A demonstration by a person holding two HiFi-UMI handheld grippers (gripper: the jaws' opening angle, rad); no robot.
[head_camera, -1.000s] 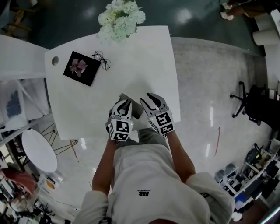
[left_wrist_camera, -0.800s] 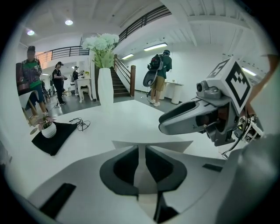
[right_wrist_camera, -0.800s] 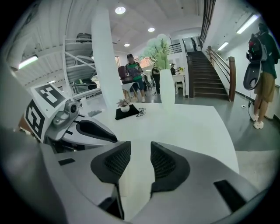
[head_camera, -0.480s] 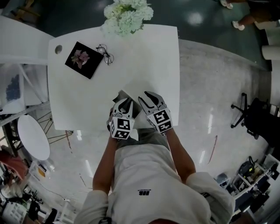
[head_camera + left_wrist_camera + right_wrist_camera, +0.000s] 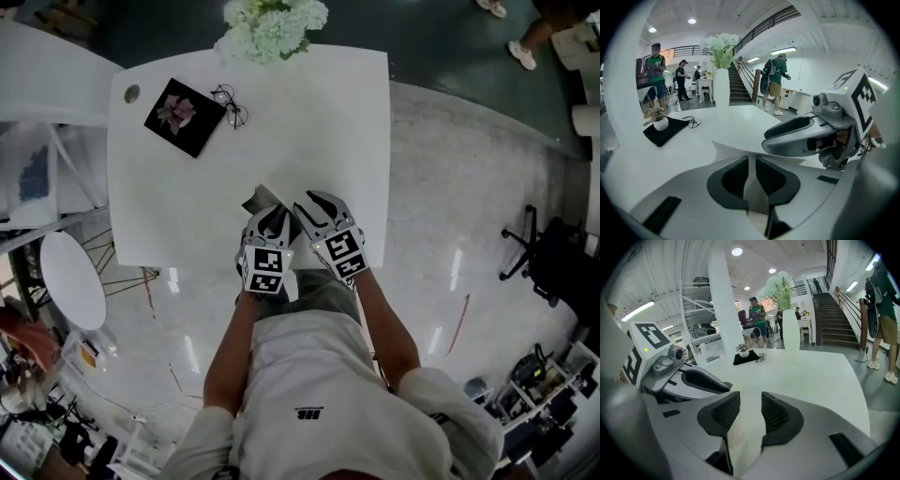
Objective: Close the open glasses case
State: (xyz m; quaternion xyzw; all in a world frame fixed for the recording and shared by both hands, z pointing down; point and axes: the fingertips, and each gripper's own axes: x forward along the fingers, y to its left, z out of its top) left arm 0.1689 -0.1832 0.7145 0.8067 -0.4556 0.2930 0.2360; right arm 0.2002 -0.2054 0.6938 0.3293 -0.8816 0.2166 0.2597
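The white glasses case [image 5: 265, 200] lies near the front edge of the white table [image 5: 328, 122], its grey inside showing at the left. Both grippers meet over it, side by side. My left gripper [image 5: 274, 217] has its jaws drawn close on a thin white flap of the case [image 5: 736, 151], which fans out past the pads in the left gripper view. My right gripper [image 5: 307, 206] holds a narrow gap that a white panel of the case [image 5: 749, 397] fills. The rest of the case is hidden under the two grippers.
At the table's far left lie a black cloth with a small potted flower [image 5: 183, 117] and a pair of glasses [image 5: 230, 105]. A vase of white flowers [image 5: 272, 23] stands at the far edge. A round side table [image 5: 70, 291] is left, an office chair [image 5: 544, 248] right.
Both grippers stay at the case and have each turned slightly. The head view has drifted, so the table sits a little higher in the picture.
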